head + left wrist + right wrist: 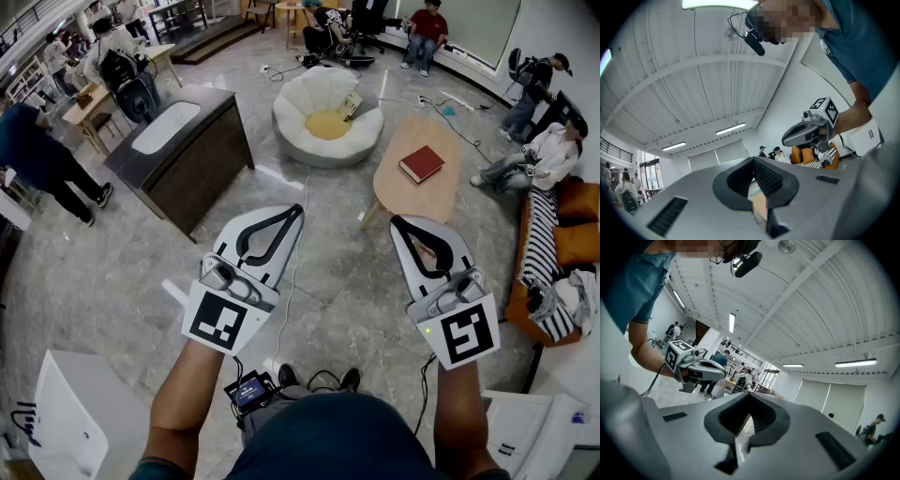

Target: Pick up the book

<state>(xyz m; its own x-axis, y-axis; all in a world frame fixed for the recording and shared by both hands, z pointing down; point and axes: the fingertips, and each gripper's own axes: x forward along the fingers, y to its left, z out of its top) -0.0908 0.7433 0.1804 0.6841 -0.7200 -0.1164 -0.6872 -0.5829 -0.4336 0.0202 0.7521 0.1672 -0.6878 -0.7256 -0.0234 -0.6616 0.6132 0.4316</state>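
Observation:
A red book (422, 163) lies flat on a light oval wooden table (412, 192) ahead and to the right. My left gripper (296, 212) and right gripper (397, 223) are held side by side in the air, pointing forward, well short of the table. Each has its jaws together with nothing between them. The right gripper's tip is the nearer one to the table's front edge. In the left gripper view the right gripper (806, 133) shows beside it; the book is not visible in either gripper view.
A white flower-shaped beanbag (327, 117) sits ahead, and a dark counter with a white basin (183, 150) stands to the left. An orange sofa (553, 253) lines the right wall. Several people sit or stand around the room. A cable (298, 253) runs across the floor.

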